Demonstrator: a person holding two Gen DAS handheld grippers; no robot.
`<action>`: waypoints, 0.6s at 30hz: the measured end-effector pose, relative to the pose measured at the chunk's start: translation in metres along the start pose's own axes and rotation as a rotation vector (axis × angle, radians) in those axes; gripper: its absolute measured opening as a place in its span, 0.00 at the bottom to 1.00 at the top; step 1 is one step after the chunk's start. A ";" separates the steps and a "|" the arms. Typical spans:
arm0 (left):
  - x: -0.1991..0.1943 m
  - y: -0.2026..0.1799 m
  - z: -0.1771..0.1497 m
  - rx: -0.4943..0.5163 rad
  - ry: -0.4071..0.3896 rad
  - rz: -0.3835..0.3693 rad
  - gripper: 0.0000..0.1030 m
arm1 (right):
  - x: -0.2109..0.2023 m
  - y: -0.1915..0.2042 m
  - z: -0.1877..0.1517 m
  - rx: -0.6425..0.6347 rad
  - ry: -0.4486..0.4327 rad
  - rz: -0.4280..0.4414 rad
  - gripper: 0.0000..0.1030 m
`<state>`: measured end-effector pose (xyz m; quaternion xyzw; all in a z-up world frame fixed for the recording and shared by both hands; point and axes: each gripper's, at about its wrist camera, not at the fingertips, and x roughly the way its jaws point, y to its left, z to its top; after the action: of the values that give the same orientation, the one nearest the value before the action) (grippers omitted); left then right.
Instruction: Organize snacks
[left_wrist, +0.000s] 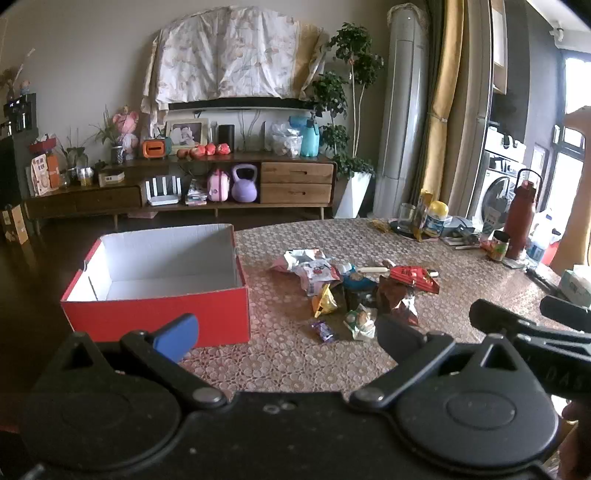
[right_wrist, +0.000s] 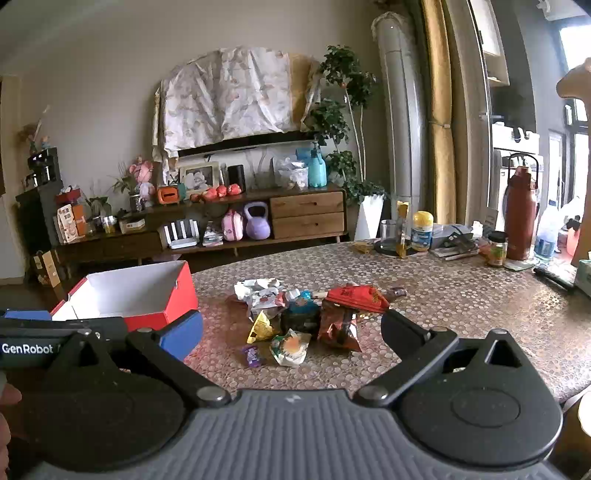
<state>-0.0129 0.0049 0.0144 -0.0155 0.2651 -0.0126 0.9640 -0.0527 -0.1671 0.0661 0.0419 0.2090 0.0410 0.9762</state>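
Snacks not yet gathered; both claws wide and empty.
Snack pile (left_wrist: 354, 291) lies on the bench (left_wrist: 461, 295) beside the empty red box (left_wrist: 159, 314); left claw (left_wrist: 288, 332) and right claw (right_wrist: 291, 332) hover short; next, likely a pinch on one packet.

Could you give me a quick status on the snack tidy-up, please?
Left claw and right claw both open, empty. Snacks piled loose on the table; red box empty. Nothing in the way.
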 end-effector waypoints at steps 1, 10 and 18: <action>0.000 0.000 0.000 0.000 0.001 0.001 1.00 | -0.001 0.001 0.000 0.001 0.000 -0.002 1.00; -0.003 0.002 -0.005 -0.001 0.009 -0.009 1.00 | -0.005 0.002 -0.001 -0.002 0.005 -0.006 1.00; 0.000 0.005 -0.009 -0.012 0.032 -0.009 1.00 | -0.002 0.003 -0.004 0.004 0.033 -0.009 1.00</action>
<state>-0.0177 0.0100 0.0069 -0.0223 0.2806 -0.0159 0.9594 -0.0567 -0.1643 0.0638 0.0421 0.2251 0.0370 0.9727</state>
